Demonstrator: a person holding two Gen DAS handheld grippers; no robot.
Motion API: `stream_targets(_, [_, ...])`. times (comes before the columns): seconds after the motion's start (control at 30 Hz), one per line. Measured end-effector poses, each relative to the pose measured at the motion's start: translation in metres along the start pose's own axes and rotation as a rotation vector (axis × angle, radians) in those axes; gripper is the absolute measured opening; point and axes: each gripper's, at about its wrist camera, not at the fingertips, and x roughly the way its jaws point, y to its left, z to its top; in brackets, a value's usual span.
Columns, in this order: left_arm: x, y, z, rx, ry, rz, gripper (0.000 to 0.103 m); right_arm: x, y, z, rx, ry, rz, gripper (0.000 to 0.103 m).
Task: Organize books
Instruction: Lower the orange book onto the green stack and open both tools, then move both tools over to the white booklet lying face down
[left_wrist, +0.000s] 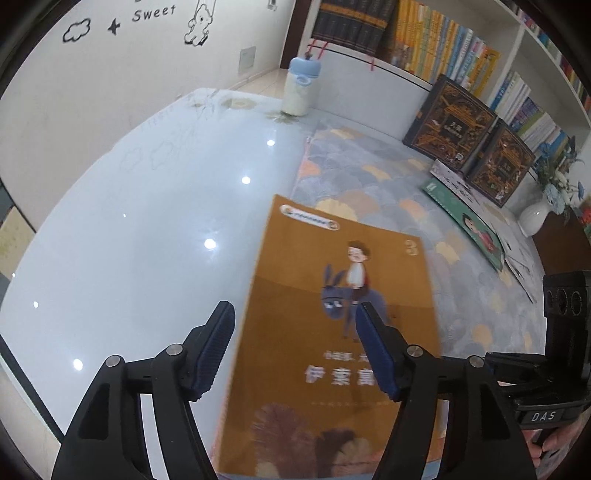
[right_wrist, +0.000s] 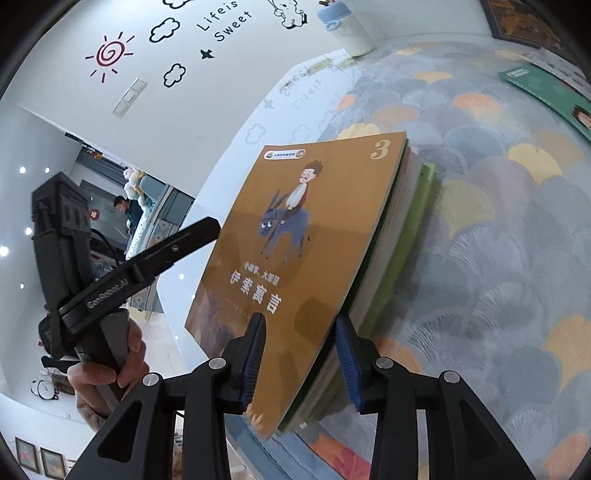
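An orange book (left_wrist: 332, 288) with a boy on a donkey on its cover tops a small stack (right_wrist: 295, 221) that has a green book (right_wrist: 406, 236) at the bottom. The stack lies at the edge of a patterned mat (left_wrist: 369, 173). My left gripper (left_wrist: 295, 328) hangs open above the cover's near half, its pads clear of it. My right gripper (right_wrist: 301, 356) is open, and the stack's near corner sits between its pads without being pressed. One of the left gripper's fingers (right_wrist: 192, 236) shows beside the stack, with a hand (right_wrist: 110, 373) on its handle.
A glossy white table (left_wrist: 147, 221) spreads to the left. A blue-capped bottle (left_wrist: 299, 88) stands at the back. Two dark boxed books (left_wrist: 450, 122) lean against a full bookshelf (left_wrist: 443, 48). A green picture book (left_wrist: 472, 229) and a white vase (left_wrist: 533, 218) are on the right.
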Motion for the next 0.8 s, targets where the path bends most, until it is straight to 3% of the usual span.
stream_targets(0.47, [-0.011, -0.087, -0.007, 0.109, -0.010, 0.013, 0.070, -0.082, -0.047, -0.034, 0.042, -0.114, 0.008, 0.037])
stream_targets(0.63, [-0.009, -0.136, 0.003, 0.144, -0.034, -0.024, 0.070, -0.137, -0.085, -0.039, 0.073, -0.216, -0.035, 0.037])
stream_targets(0.8, [0.012, -0.203, 0.023, 0.146, -0.052, -0.089, 0.070, -0.204, -0.153, -0.037, 0.177, -0.353, -0.102, 0.037])
